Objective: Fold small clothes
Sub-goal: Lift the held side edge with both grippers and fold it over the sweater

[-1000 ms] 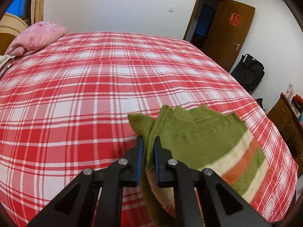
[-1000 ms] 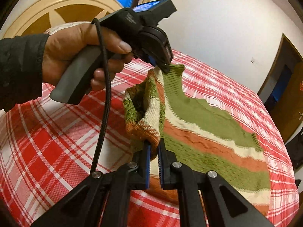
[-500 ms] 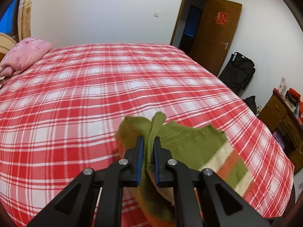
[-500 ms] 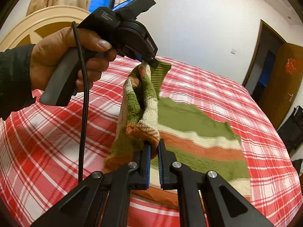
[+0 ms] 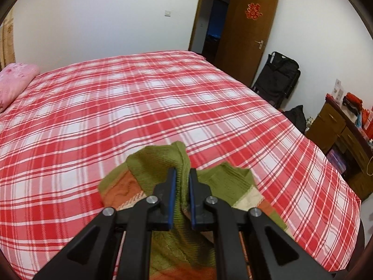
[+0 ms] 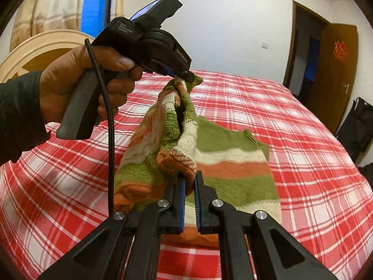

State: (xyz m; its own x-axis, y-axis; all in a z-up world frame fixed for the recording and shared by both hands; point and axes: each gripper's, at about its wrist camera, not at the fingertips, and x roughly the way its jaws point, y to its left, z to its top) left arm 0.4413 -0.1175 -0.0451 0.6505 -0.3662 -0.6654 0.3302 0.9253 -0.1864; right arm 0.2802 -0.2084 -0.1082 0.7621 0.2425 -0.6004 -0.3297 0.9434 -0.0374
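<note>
Broadly, room: white walls, a brown door (image 5: pixel 250 35) standing open, a curtained window (image 6: pixel 95 0) past the headboard (image 6: pixel 44 46).
Bed: a red-and-white plaid cover (image 5: pixel 139 107) spreads over the whole bed; a pink pillow (image 5: pixel 16 81) lies at its far left corner.
Sweater: the striped green, cream and orange sweater (image 6: pixel 235 163) lies partly flat near the bed's near edge, one side lifted off the cover.
Left hand-held gripper (image 5: pixel 181 182): nearly closed, pinching a green fold of the raised edge.
Right hand-held gripper (image 6: pixel 190 182): nearly closed on the orange hem.
Surroundings: a black bag (image 5: pixel 277 79) by the door, a wooden dresser (image 5: pixel 338 135) with red items on top.
</note>
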